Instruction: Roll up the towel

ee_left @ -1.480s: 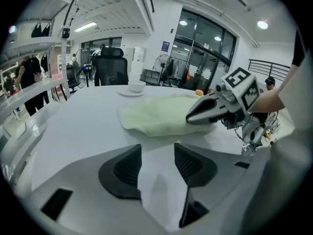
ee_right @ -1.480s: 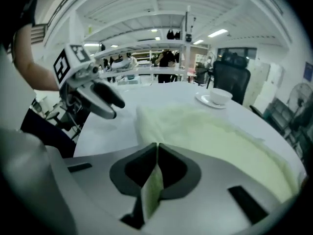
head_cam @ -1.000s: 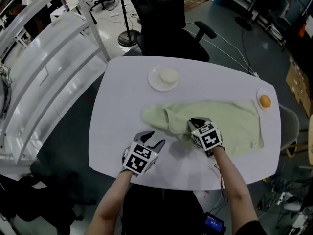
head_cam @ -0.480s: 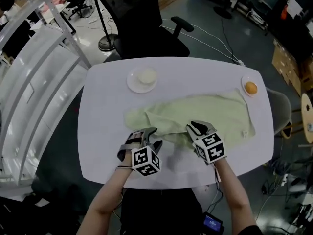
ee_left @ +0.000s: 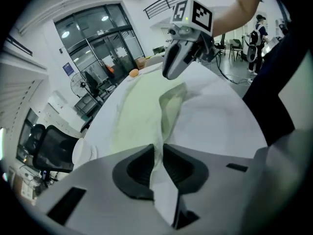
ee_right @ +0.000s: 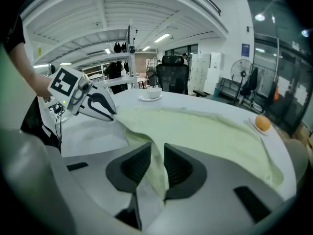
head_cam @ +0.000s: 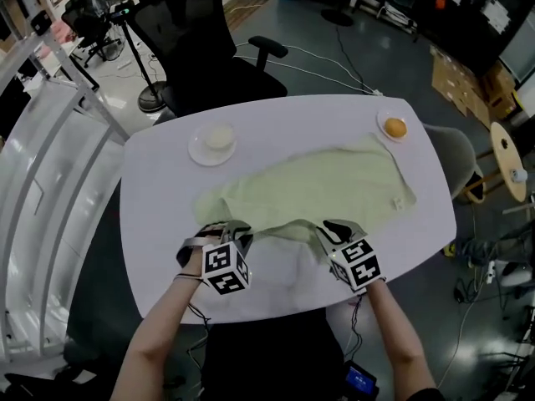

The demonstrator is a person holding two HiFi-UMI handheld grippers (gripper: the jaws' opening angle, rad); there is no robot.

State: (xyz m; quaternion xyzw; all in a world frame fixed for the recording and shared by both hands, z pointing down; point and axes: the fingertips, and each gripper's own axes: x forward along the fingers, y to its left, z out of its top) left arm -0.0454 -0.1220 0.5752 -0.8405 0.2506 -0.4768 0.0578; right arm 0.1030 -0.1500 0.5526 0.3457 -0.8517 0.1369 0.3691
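**Two grips on the towel's near edge**

Both of my grippers are at the near edge of the pale green towel (head_cam: 311,180), one toward each end of that edge. My left gripper (head_cam: 237,231) has just been closing. In the left gripper view its jaws stand nearly together, with a thin fold of the cloth pinched between the dark pads. My right gripper (head_cam: 335,227) has just eased a little wider, but its jaws still press on a thicker fold of the same edge, which hangs down between them.

Between the two grips the edge stands up off the white bench (head_cam: 284,114) as a low ridge. The rest of the towel lies flat, spread slantwise across the middle of the bench with some wrinkles.

At the far right, a small dish (head_cam: 386,132) with an orange (head_cam: 395,127) sits just beside the towel's far corner. At the far left, a white plate (head_cam: 199,151) with a pale round lump on it sits near the towel's other far corner, though apart from it. A black office chair (head_cam: 201,44) stands beyond the bench.
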